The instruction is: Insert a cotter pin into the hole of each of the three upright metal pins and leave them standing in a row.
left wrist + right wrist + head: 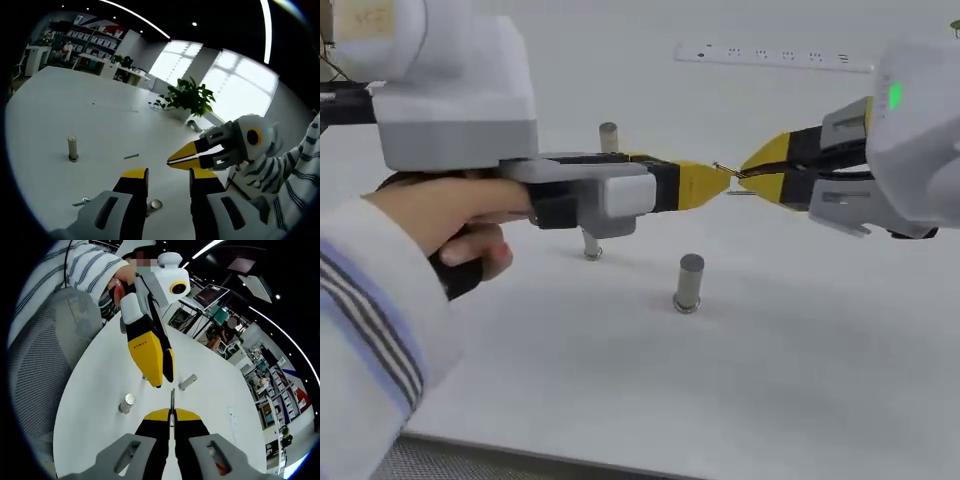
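Yellow right tongs (171, 414) — closed, pinching cotter pin (172, 401)

We see three grey metal pins upright: the front pin (689, 282), a second pin (591, 246) left of it, a third pin (609, 136) behind it. One thin cotter pin (172, 399) is pinched in the right gripper (172, 416), above the front pin.
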`<state>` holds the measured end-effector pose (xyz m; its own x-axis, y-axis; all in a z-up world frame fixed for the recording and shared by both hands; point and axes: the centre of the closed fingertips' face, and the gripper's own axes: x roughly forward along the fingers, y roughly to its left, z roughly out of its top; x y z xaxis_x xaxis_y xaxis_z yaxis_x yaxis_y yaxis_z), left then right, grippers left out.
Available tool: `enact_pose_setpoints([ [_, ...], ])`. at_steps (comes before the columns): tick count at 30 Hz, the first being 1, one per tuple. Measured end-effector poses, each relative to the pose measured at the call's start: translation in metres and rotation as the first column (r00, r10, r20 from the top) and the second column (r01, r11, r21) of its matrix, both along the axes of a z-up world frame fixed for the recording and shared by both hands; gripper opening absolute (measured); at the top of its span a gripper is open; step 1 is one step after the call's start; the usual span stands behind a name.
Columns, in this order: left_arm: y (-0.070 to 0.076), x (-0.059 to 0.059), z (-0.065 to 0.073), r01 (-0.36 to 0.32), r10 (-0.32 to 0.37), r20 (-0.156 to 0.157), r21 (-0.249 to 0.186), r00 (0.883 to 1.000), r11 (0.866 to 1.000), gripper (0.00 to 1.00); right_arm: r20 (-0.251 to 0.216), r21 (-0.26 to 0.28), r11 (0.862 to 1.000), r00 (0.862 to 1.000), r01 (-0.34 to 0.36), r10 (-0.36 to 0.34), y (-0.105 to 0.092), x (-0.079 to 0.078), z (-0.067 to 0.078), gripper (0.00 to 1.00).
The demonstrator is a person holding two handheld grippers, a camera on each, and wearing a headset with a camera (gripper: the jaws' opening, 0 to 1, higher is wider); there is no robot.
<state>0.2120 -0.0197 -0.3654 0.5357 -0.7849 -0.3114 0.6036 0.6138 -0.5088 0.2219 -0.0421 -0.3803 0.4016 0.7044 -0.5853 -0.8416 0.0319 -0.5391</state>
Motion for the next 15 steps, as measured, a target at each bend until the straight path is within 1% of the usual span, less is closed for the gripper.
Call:
enact_pose_setpoints([
  [3, -0.009, -0.005, -0.003, 0.004, -0.005, -0.02, -0.005, 1.0, 1.0, 0.25, 0.001, -0.012, 1.0, 1.0, -0.015, 0.015, 0.001, -0.004, -0.003, 0.0],
  [6, -0.013, -0.007, -0.005, 0.005, -0.005, -0.035, -0.015, 0.999, 1.0, 0.21, -0.004, -0.012, 1.0, 1.0, -0.028, 0.028, 0.003, -0.009, -0.006, 0.0],
  [10, -0.017, -0.009, -0.008, 0.008, -0.01, -0.059, -0.02, 0.998, 1.0, 0.16, -0.005, -0.016, 0.999, 0.999, -0.037, 0.037, 0.004, -0.013, -0.007, 0.0],
  [12, -0.016, -0.007, -0.009, 0.01, -0.011, -0.064, -0.022, 0.998, 1.0, 0.12, -0.005, -0.014, 0.999, 0.999, -0.04, 0.039, 0.005, -0.014, -0.007, 0.0],
  [15, -0.017, -0.008, -0.01, 0.012, -0.013, -0.07, -0.022, 0.997, 1.0, 0.08, -0.013, -0.006, 0.999, 0.999, -0.043, 0.043, 0.007, -0.017, -0.007, 0.0],
])
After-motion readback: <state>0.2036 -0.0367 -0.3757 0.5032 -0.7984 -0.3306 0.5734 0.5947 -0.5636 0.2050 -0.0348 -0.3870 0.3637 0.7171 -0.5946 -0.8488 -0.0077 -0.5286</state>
